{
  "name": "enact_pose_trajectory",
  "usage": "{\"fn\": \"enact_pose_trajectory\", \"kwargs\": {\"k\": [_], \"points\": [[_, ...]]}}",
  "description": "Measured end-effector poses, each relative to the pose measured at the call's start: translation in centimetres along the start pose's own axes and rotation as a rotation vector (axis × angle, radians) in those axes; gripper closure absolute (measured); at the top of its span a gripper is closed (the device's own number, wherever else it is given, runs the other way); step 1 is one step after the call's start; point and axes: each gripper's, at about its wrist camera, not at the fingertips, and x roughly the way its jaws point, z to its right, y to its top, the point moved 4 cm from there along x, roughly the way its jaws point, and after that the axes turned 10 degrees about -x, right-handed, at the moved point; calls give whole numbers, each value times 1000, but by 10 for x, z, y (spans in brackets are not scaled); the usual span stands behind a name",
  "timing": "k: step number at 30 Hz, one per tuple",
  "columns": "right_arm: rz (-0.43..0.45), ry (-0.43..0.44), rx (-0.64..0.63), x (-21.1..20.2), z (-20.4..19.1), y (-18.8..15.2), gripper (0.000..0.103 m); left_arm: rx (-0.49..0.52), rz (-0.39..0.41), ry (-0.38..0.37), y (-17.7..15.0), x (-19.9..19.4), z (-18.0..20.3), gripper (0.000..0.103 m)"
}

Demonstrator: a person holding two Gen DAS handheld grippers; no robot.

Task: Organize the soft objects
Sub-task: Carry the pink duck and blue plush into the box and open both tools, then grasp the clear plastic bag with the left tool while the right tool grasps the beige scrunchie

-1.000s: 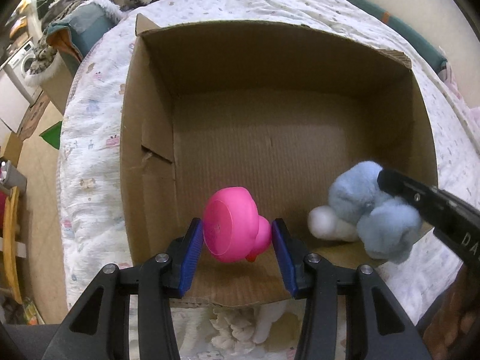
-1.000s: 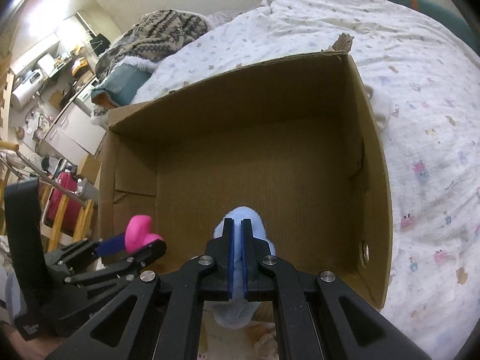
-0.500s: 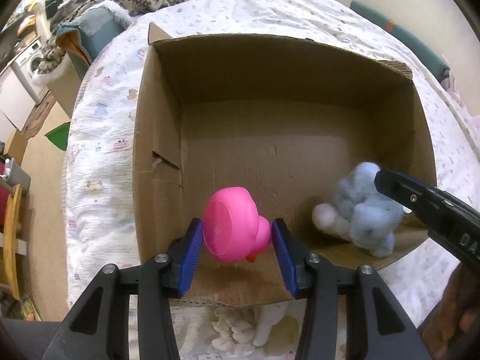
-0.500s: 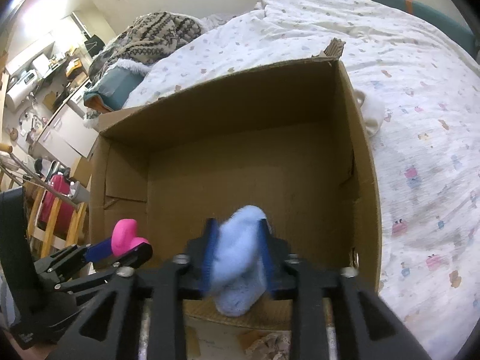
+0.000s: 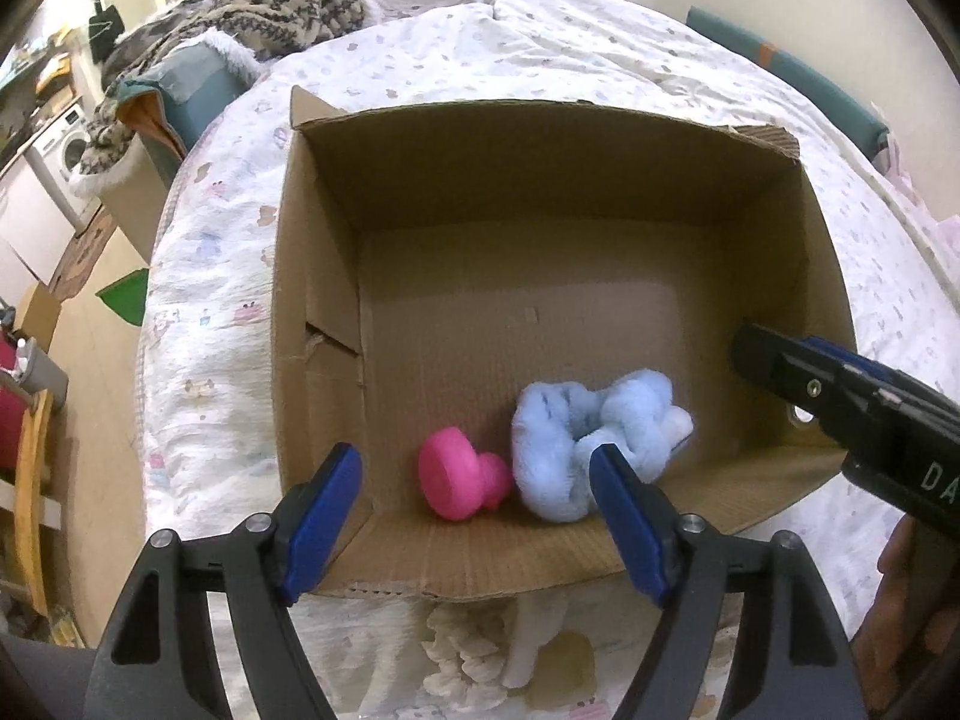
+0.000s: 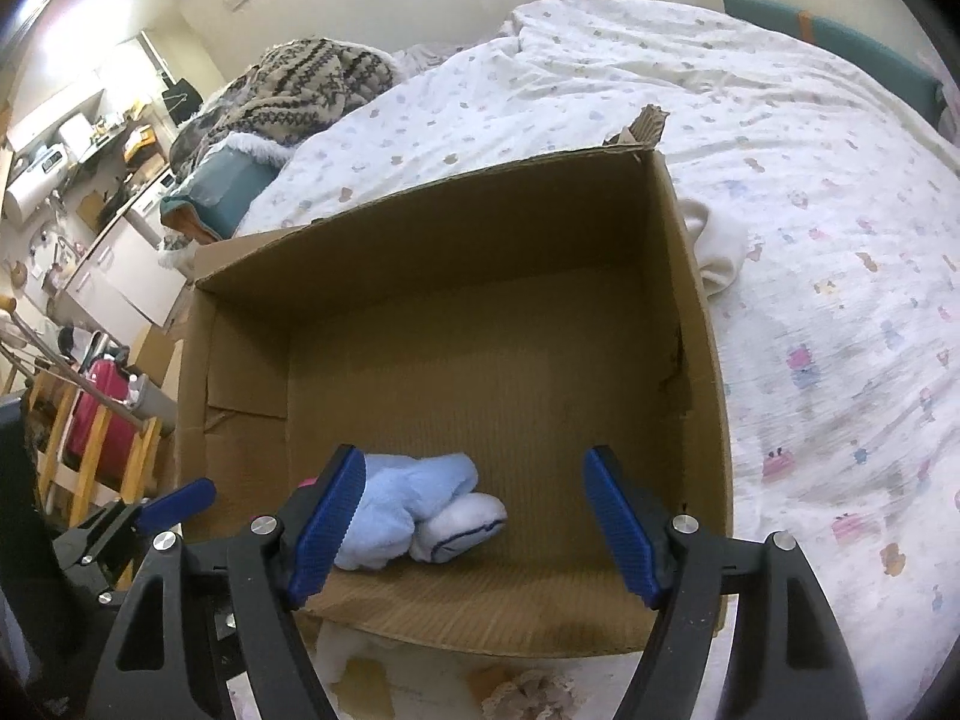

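- Left gripper and right gripper hover spread wide, holding nothing.
- Pink toy touches blue plush at cardboard box's near wall, probably gathered for tidiness.

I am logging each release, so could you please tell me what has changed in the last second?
Both grippers let go. The left gripper opened and dropped the pink toy onto the box floor; the right gripper opened and released the blue plush toy, which now lies beside it, touching. The cardboard box stayed put on the bed.
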Motion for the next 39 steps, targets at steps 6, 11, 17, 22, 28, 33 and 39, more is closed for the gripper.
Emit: {"fn": "enact_pose_trajectory", "kwargs": {"k": [6, 11, 17, 22, 28, 33, 39], "points": [[-6, -6, 11, -9, 0, -5, 23, -21, 16, -3, 0, -10, -7, 27], [-1, -17, 10, -24, 0, -13, 23, -28, 26, -8, -2, -25, -12, 27], [-2, -36, 10, -44, 1, -28, 23, -46, 38, -10, -7, -46, -24, 27], [-10, -40, 23, -57, 2, -43, 23, -78, 41, -7, -16, -62, -38, 27], [-39, -16, 74, -65, 3, -66, 23, -117, 27, 7, -35, -74, -59, 27], [-50, -20, 78, -71, -2, -79, 23, -132, 12, 12, -51, -79, -67, 27], [-87, -14, 90, -69, -9, -94, 23, -116, -33, 17, -73, -74, -68, 27]]}}
